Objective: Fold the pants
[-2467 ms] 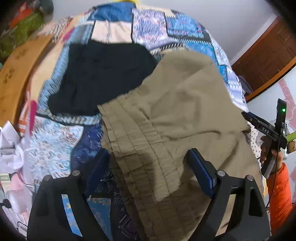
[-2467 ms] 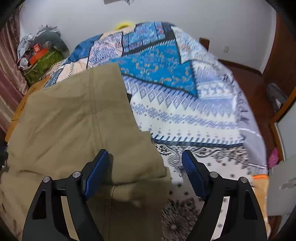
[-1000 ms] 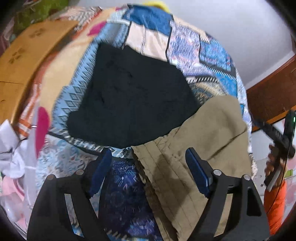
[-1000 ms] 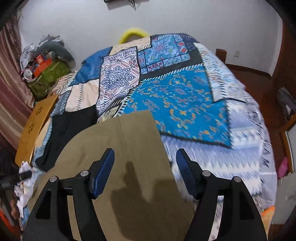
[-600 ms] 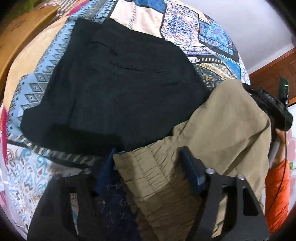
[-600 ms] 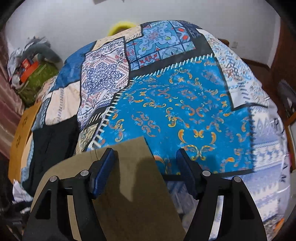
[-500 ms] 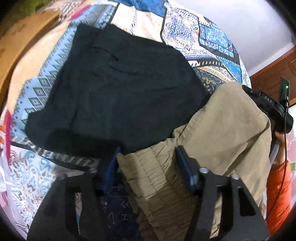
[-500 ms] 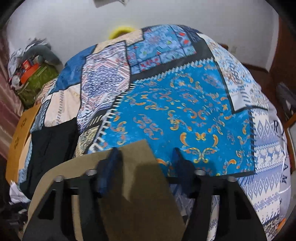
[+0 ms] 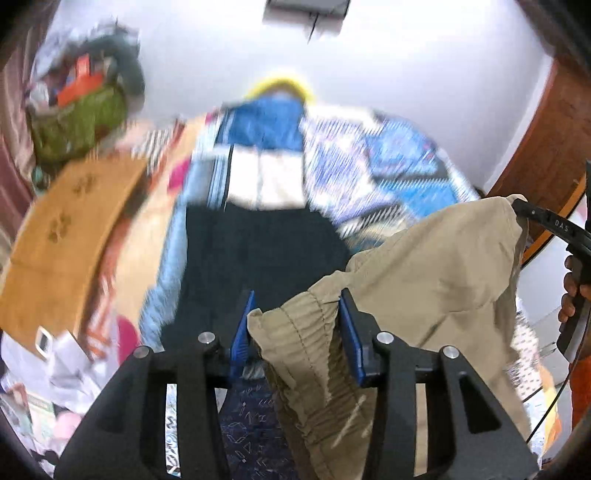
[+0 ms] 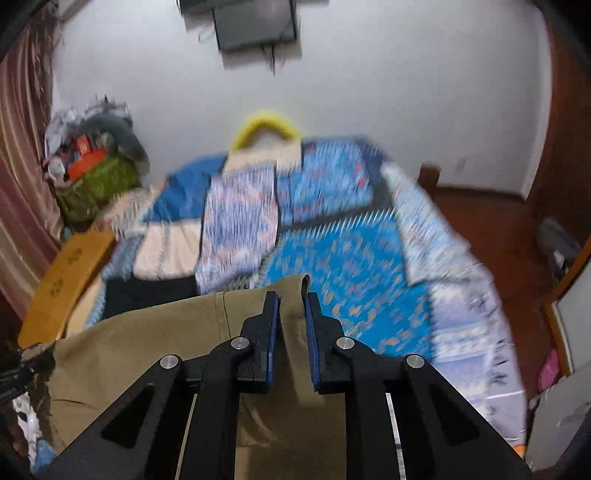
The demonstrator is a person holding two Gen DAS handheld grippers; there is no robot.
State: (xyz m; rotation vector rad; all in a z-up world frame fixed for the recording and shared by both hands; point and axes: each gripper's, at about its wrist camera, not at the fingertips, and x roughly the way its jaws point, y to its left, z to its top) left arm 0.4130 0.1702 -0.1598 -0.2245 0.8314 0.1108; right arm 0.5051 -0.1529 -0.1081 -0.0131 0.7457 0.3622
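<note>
A bed with a patchwork quilt in blue, white and cream fills the middle of the room; its pattern is blurred in both views. A white wall stands behind it, with a dark screen mounted high and a yellow ring at the head of the bed. A pink curtain hangs on the left and a brown door stands on the right.

One pair of tan pants hangs lifted above the quilt, stretched between two tongs. The left gripper is clamped on the gathered waistband, which bunches between its blue pads. The right gripper is pressed together on a corner of the same cloth, with a narrow gap filled by fabric. A hand holds the right tool.

One black garment lies flat on the quilt beyond the pants, partly hidden by them. One wooden board lies along the left side of the bed. One heap of clutter, topped by a green bag and an orange box, sits in the left corner. White papers lie low on the left.
</note>
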